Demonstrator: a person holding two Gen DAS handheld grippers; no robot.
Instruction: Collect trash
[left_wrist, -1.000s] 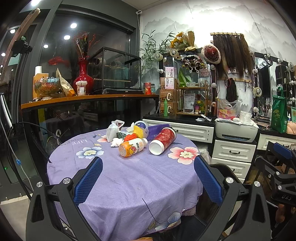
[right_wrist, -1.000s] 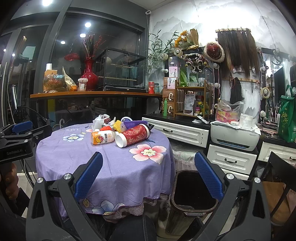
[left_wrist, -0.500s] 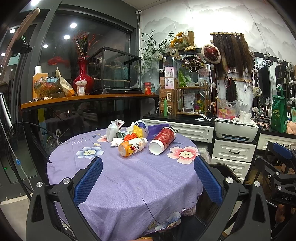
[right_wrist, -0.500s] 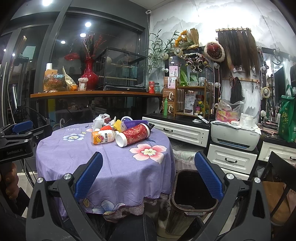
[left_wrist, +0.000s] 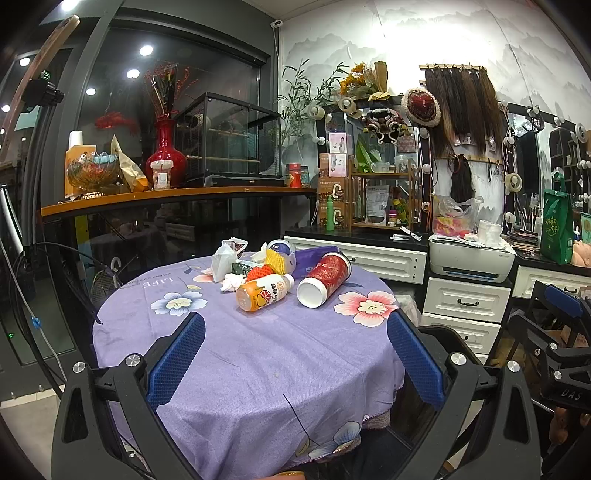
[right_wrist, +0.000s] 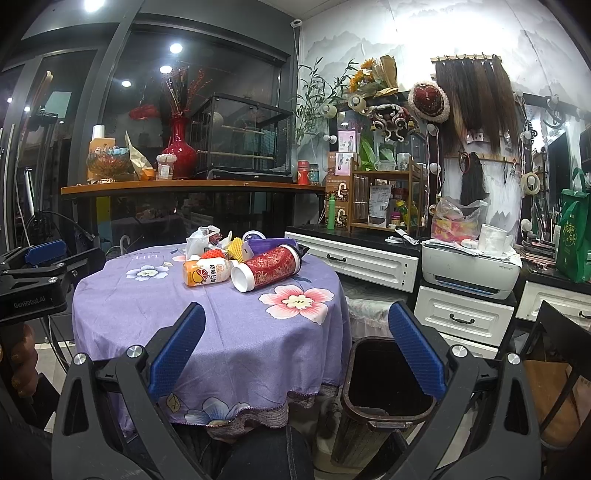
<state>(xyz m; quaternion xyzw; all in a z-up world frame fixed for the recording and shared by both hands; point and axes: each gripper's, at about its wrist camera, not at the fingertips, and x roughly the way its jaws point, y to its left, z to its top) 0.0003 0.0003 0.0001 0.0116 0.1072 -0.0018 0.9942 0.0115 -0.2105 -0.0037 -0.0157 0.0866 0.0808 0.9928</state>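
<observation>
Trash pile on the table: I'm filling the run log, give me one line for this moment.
left tongs: open, empty | right tongs: open, empty | trash pile: untouched on table | bin: beside table

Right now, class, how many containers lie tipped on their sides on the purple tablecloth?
2: an orange juice bottle nearest the front of the pile, and a red cup just to its right, touching it. Others may be hidden behind them.

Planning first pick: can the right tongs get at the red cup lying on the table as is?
Probably yes. The right tongs are open and empty, and the red cup lies on its side at the near edge of the pile, white end forward, with only bare tablecloth between. The orange bottle touches its left side.
</observation>
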